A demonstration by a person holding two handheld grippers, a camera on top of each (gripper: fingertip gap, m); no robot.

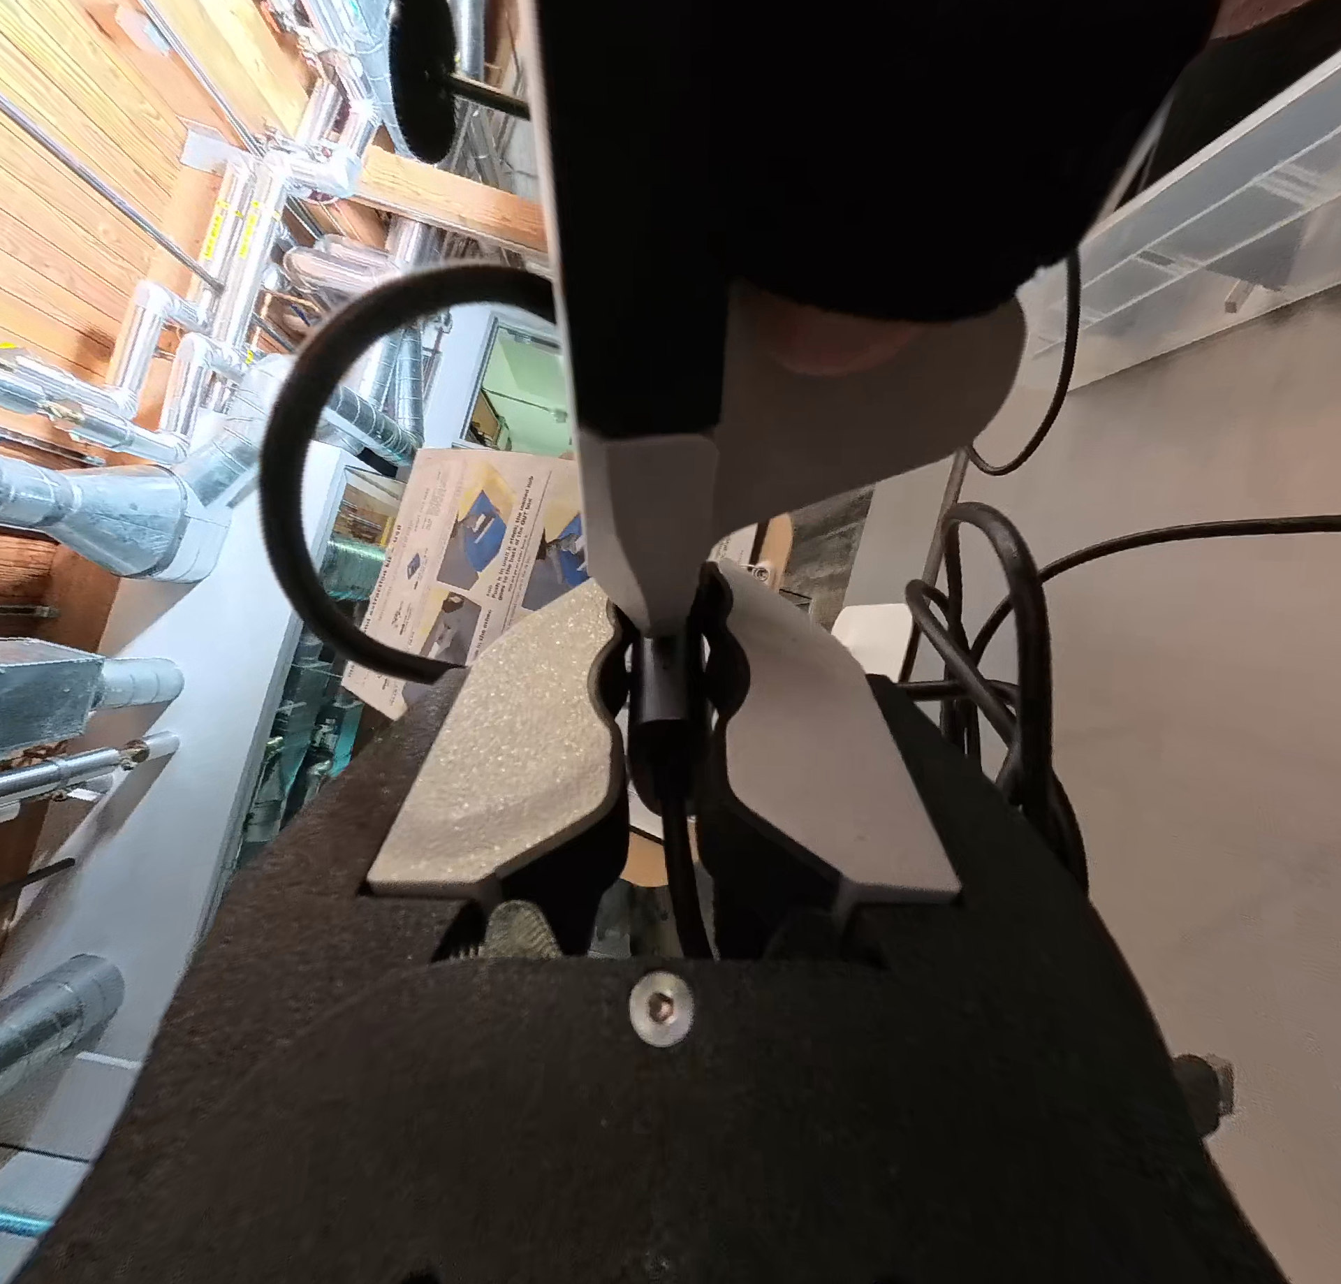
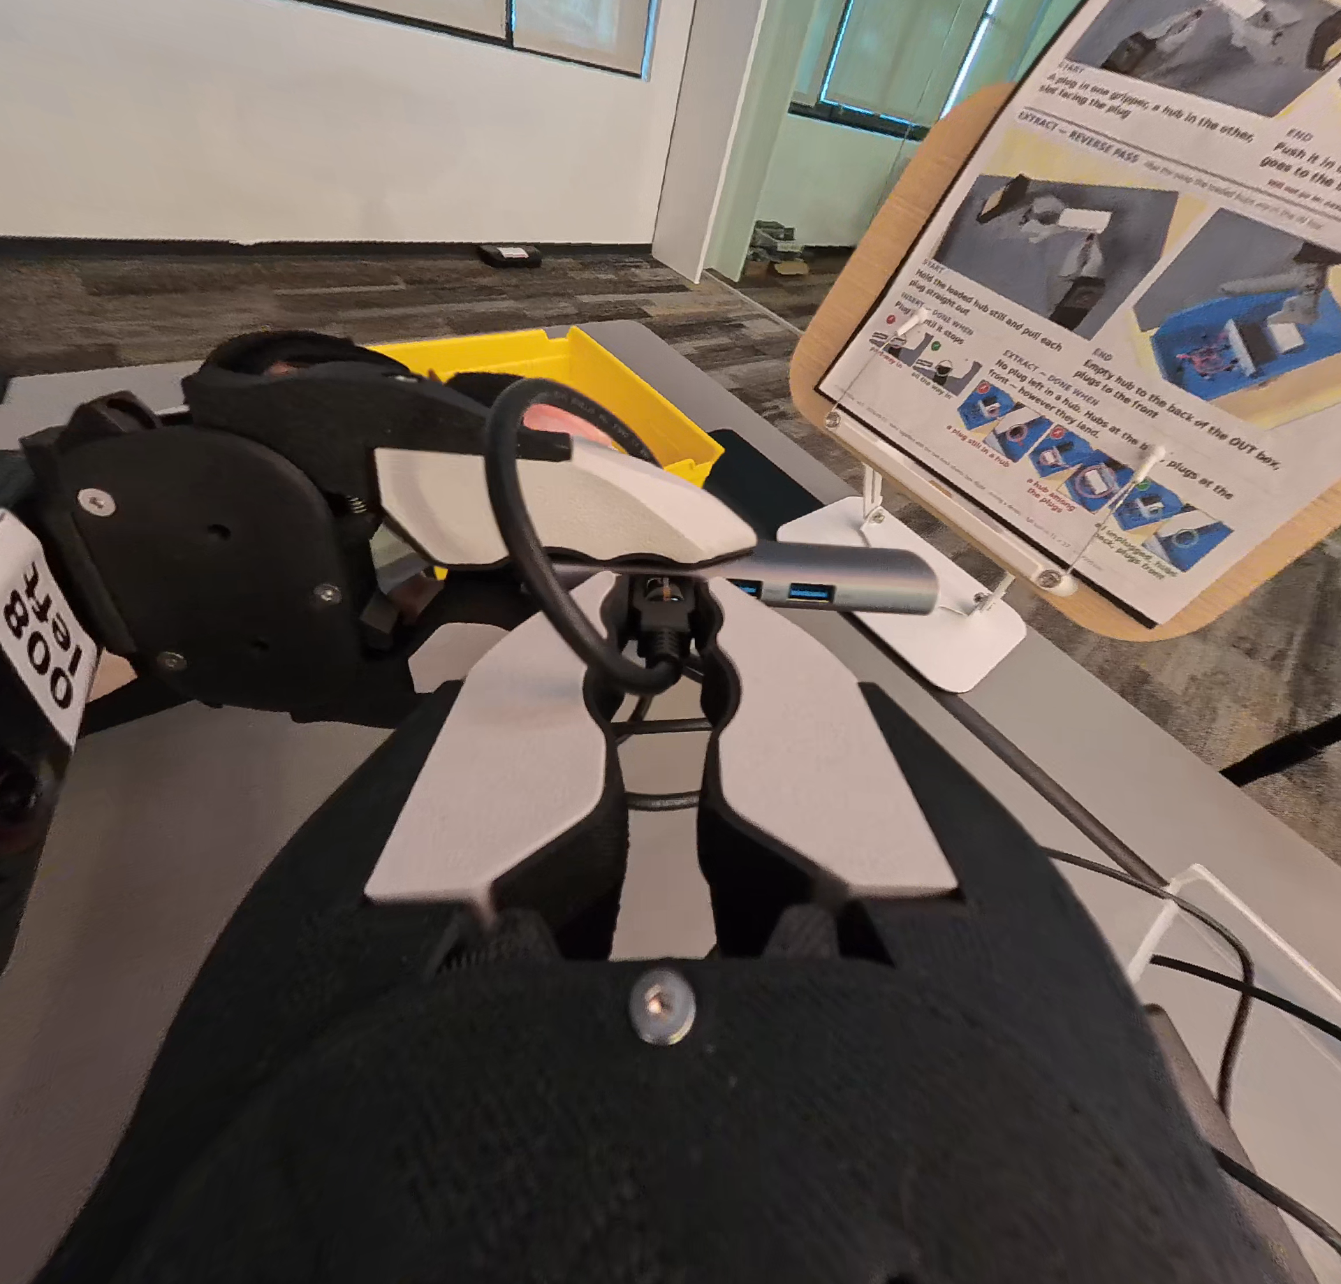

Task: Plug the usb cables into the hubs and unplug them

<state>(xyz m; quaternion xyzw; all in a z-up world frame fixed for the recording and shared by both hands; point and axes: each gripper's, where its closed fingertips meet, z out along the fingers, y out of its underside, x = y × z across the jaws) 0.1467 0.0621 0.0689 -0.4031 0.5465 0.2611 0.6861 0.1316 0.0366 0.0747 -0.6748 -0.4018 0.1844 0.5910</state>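
In the left wrist view, the left gripper (image 1: pixel 660 650) has its two grey fingers closed on a narrow dark body (image 1: pixel 657 697), and a thin black cable runs from this body back toward the camera. From this angle I cannot tell what the body is. The right gripper (image 1: pixel 657 589) comes down from the top, and its white fingertip touches the same place. A black cable loop (image 1: pixel 276 465) curves at the left side. Behind it stands a printed instruction sheet (image 1: pixel 464 545).

In the right wrist view, the right gripper (image 2: pixel 664 596) is closed on a black USB plug (image 2: pixel 662 618), which points up. The left gripper (image 2: pixel 726 556) reaches in from the left, and its white fingers are clamped on a flat grey metal USB hub with blue ports (image 2: pixel 856 574). The hub is held level above the grey table (image 2: pixel 181 850). The plug meets the underside of the hub just beside the blue ports; how deep it sits is hidden. The cable loop hangs around the left gripper's finger. A yellow plastic bin (image 2: pixel 617 393) lies behind the left gripper, and the sheet, on a wooden board, stands at the right.
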